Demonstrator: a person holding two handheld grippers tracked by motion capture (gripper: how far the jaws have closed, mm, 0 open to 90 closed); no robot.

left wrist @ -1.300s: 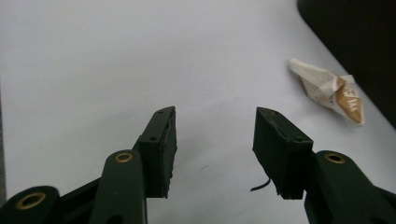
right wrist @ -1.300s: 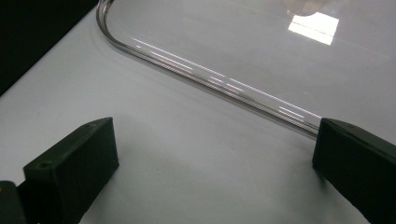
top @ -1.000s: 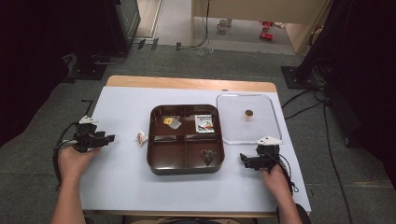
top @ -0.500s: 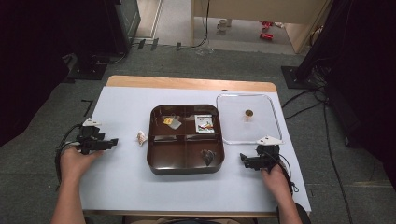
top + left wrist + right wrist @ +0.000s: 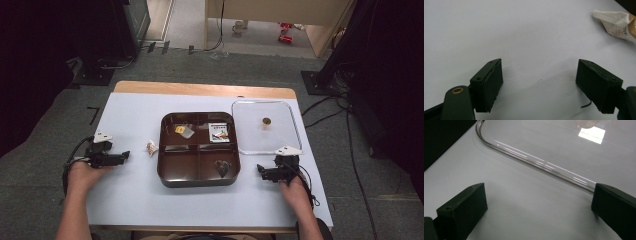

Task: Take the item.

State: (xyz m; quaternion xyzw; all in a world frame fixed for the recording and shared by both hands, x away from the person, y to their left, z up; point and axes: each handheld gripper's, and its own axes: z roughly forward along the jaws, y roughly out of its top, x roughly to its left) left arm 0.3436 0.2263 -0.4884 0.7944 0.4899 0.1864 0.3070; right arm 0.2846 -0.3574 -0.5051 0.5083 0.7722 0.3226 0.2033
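A dark brown four-compartment tray [image 5: 198,183] sits mid-table. Its far left compartment holds a small yellow and clear packet [image 5: 182,130], its far right one a white packet [image 5: 218,132], and its near right one a dark heart-shaped piece [image 5: 222,167]. A small white and tan packet [image 5: 151,147] [image 5: 616,22] lies on the table just left of the tray. My left gripper [image 5: 126,154] [image 5: 539,85] rests low over the table left of that packet, open and empty. My right gripper [image 5: 259,170] [image 5: 539,207] is open and empty beside the tray's near right corner.
A clear lid [image 5: 295,125] [image 5: 536,162] with a gold knob [image 5: 266,121] lies flat right of the tray, its near rim just beyond my right jaws. The white table top [image 5: 130,200] has open room along its front and left. Cables trail on the floor at right.
My left gripper has drifted slightly toward the person and a little to the right. The right gripper and the objects have stayed put.
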